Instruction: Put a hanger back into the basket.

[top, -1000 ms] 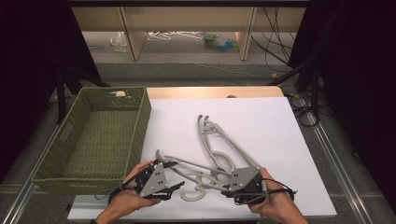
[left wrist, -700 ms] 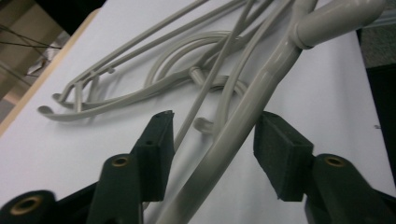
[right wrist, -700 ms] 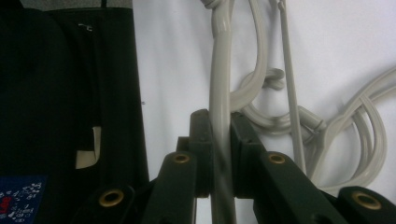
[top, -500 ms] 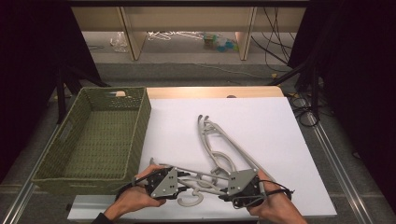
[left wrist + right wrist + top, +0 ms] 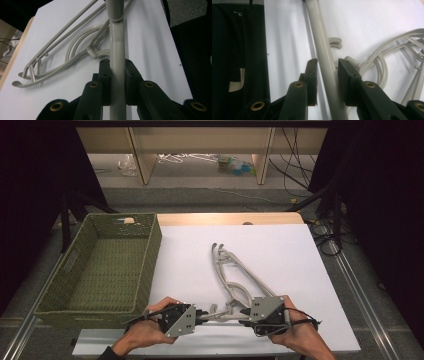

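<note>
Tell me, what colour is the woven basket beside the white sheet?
The basket is olive green; the high view shows it best.

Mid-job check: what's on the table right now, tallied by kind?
Basket: 1, green and woven
Hangers: 2 that I can tell apart, both grey: the near hanger along the front edge and the slanted hanger behind it; they overlap, so another may be stacked there
White sheet: 1
Total: 4
</note>
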Demonstrator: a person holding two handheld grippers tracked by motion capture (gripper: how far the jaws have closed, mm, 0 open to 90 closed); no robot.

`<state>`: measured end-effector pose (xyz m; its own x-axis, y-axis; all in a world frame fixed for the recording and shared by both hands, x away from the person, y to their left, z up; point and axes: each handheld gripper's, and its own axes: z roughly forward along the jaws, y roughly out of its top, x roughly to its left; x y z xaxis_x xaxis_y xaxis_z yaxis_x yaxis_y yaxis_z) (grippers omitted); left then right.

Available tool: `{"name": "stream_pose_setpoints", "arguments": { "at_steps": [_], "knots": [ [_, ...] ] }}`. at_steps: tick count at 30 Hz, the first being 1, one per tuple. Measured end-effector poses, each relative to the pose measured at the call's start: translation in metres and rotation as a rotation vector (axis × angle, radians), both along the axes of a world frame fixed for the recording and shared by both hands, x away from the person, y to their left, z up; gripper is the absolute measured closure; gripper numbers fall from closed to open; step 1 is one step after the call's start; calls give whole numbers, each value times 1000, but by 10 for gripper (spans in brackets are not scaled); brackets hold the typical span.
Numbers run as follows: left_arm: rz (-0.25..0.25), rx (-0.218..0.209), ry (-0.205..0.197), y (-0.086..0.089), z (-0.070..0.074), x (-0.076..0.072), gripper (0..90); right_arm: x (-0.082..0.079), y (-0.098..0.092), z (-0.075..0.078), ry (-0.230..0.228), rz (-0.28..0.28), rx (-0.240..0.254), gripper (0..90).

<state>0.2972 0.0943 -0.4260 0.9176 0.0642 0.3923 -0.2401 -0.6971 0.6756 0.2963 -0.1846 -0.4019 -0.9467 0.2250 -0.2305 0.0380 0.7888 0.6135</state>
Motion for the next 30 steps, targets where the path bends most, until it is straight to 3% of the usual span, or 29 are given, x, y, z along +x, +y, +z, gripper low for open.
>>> {"name": "stream_pose_setpoints", "arguments": {
  "at_steps": [1, 2, 3, 4, 5, 6, 7, 10, 11, 14, 16, 19, 25, 30],
  "knots": [
    [12, -4, 10, 0, 1, 0, 788, 0, -1, 1, -14, -36, 8, 627],
    [23, -9, 31, 0, 1, 1, 788, 0, -1, 1, -14, -36, 8, 627],
    [72, -29, 67, 2, 4, 3, 789, 1, -2, 3, -29, -73, 25, 564],
    [72, -29, 67, 2, 4, 3, 789, 1, -2, 3, -29, -73, 25, 564],
    [114, -42, 97, 5, 7, 6, 789, 1, -4, 8, -39, -121, 67, 478],
    [114, -42, 97, 5, 7, 6, 789, 1, -4, 8, -39, -121, 67, 478],
    [149, -61, 116, 7, 8, 8, 789, 2, -4, 10, -49, -143, 89, 449],
    [235, -106, 202, 13, 10, 12, 789, 3, -9, 19, -85, -211, 191, 399],
    [272, -135, 232, 15, 11, 13, 789, 3, -10, 21, -98, -222, 207, 387],
    [340, -171, 303, 21, 15, 17, 789, 1, -13, 24, -108, -252, 250, 381],
    [376, -201, 354, 26, 17, 20, 788, 0, -13, 24, -100, -247, 261, 377],
    [416, -239, 400, 35, 20, 23, 789, -2, -12, 21, -87, -242, 253, 375],
    [465, -310, 425, 49, 36, 25, 789, -3, -15, 12, -60, -240, 247, 365],
    [485, -360, 395, 63, 62, 20, 789, -3, -17, 7, -44, -250, 249, 339]
  ]
}}
